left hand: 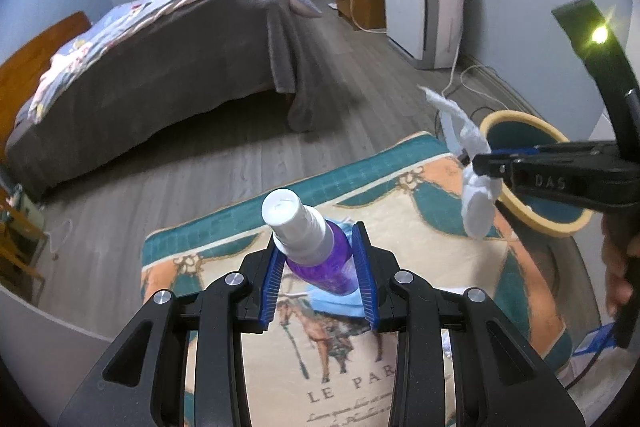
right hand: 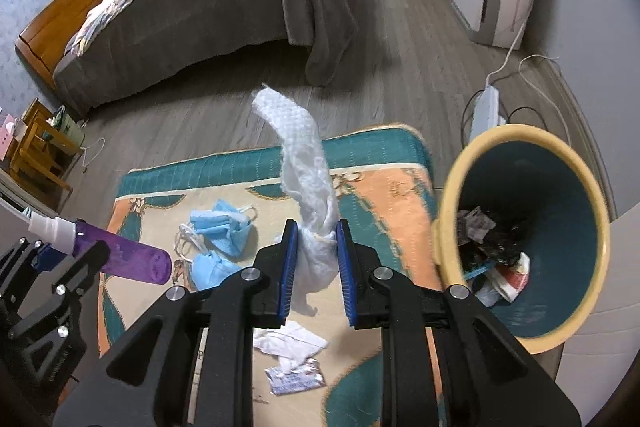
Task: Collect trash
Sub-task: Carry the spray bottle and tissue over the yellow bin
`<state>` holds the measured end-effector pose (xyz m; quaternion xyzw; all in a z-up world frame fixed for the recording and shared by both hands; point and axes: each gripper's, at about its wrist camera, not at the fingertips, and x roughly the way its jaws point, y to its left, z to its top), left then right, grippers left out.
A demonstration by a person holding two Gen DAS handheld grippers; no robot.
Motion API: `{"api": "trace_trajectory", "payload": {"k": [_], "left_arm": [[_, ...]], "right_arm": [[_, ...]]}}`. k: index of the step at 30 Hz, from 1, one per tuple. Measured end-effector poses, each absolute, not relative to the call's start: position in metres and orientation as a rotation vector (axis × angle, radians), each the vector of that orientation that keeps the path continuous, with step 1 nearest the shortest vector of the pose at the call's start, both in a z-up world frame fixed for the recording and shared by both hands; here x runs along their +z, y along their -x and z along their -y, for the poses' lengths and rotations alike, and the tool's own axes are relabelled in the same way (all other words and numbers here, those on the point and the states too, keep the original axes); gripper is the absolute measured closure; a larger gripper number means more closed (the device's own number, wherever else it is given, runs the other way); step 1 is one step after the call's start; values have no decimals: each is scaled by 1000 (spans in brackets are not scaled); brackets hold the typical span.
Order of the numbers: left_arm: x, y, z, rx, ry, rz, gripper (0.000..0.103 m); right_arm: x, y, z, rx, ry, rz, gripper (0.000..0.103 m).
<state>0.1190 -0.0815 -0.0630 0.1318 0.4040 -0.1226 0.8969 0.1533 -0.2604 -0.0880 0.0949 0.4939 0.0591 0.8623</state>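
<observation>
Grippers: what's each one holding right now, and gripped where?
Left gripper clamps the purple spray bottle around its body, just below the white cap. Right gripper pinches the twisted white tissue near its lower end.

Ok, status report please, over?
Left gripper shut on purple spray bottle. Right gripper shut on white crumpled tissue. Yellow-rimmed bin close, path clear.

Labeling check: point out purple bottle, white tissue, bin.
purple bottle (left hand: 320, 263), left wrist view, purple body.
white tissue (right hand: 308, 163), right wrist view, twisted middle.
bin (right hand: 446, 195), right wrist view, cream rim.
</observation>
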Motion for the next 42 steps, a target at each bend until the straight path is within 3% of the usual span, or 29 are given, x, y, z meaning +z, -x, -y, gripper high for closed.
{"api": "trace_trajectory", "payload": {"k": [21,42], "left_arm": [[-87,-109,172,-381,-368,-845,68],[-81,-118,252,-527,-310,-774,68]], "right_arm": [[-79,-133,349,-7,-235,-1015,84],[-108,-130,445,-154,-406,-1059,84]]}}
